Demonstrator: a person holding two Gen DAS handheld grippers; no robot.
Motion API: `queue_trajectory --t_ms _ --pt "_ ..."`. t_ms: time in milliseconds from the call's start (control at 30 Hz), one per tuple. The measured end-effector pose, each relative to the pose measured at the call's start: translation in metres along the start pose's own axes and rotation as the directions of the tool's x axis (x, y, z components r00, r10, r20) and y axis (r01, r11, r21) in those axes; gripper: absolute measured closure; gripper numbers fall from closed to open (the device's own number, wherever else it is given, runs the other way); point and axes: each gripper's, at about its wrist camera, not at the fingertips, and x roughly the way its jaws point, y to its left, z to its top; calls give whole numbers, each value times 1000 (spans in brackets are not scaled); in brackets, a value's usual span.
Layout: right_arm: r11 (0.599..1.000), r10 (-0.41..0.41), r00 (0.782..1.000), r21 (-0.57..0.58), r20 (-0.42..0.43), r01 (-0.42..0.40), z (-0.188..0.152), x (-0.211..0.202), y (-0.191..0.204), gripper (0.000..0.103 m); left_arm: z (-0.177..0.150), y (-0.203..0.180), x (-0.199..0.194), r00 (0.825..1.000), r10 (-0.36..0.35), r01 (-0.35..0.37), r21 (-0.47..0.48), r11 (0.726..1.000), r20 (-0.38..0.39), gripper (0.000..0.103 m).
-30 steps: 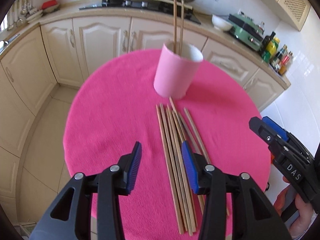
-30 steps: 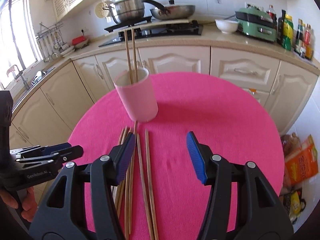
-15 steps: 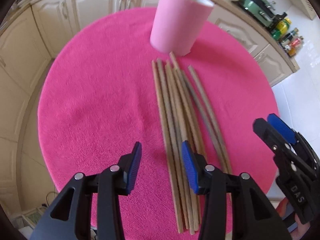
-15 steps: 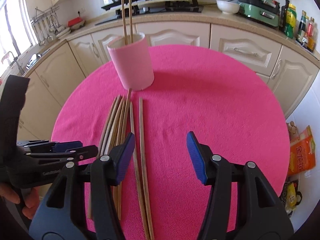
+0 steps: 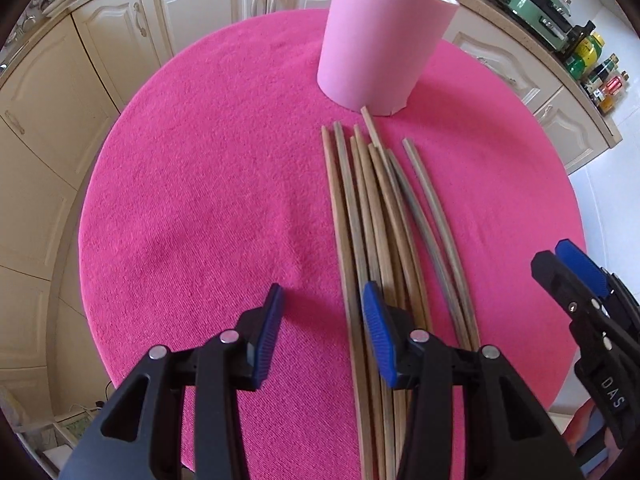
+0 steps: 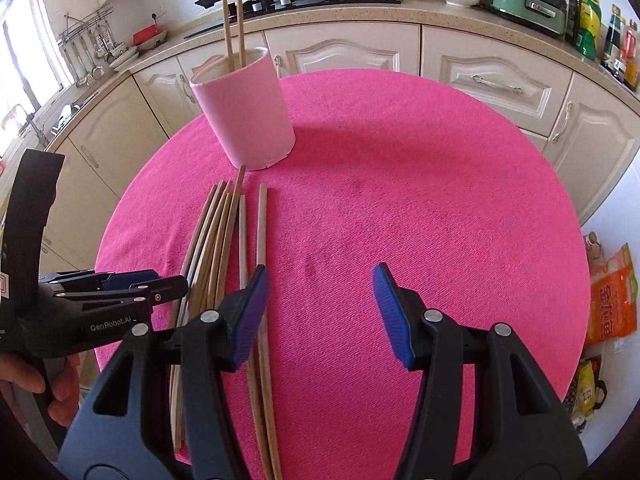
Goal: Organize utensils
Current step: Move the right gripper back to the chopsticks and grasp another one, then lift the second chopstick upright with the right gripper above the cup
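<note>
Your left gripper [image 5: 322, 306], jaws wide and empty, hovers nearer the loose chopsticks [image 5: 372, 216], which run lengthwise ahead under its right finger toward the pink cup [image 5: 380, 40]; your right gripper [image 6: 320, 288] also gapes.

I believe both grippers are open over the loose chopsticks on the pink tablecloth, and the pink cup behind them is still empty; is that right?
Not quite: the pink cup is not empty. The right wrist view shows two chopsticks standing upright in it. The rest holds: the left gripper and right gripper are both open over the loose chopsticks on the pink tablecloth.
</note>
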Motion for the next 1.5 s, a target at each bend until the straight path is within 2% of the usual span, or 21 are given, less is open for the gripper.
queue_trajectory --t_ms 267,400,533,700,733,833,867,1000,1133,1267,1433,1500 --pt "1000 22 1000 17 -3 -22 7 3 -6 50 11 -2 4 999 43 -45 -57 997 -33 61" --pt "999 29 999 15 -13 -29 10 6 -7 50 17 -12 6 995 91 -91 -16 996 -45 61" --pt "999 38 999 14 -24 -38 12 9 -8 50 27 -26 10 985 151 -150 23 988 -89 60" --pt "999 47 998 8 -37 -47 15 11 -8 49 33 -30 17 983 134 -133 17 991 -125 59" --pt "999 49 998 9 -42 -49 15 12 -8 50 34 -32 23 976 161 -160 21 987 -149 59" --pt "999 53 997 6 -58 -52 15 14 -8 50 38 -42 23 968 204 -198 57 979 -143 61" --pt "998 58 996 2 -72 -58 15 16 -7 50 37 -41 22 969 199 -194 50 980 -144 62" --pt "998 64 991 -20 -117 -67 17 23 -2 50 36 -39 17 979 157 -154 32 988 -131 92" --pt "996 66 982 -51 -175 -76 20 33 7 50 37 -26 9 988 94 -96 -12 995 -126 95" --pt "994 60 960 -76 -274 -84 21 50 17 50 37 -19 1 993 45 -49 -40 998 -110 95" --pt "989 30 941 -124 -336 -75 26 60 30 66 37 -14 -6 995 30 -35 -58 998 -94 96" --pt "987 29 934 -136 -357 -82 28 63 35 69 37 -5 -2 995 25 -32 -68 997 -94 96"
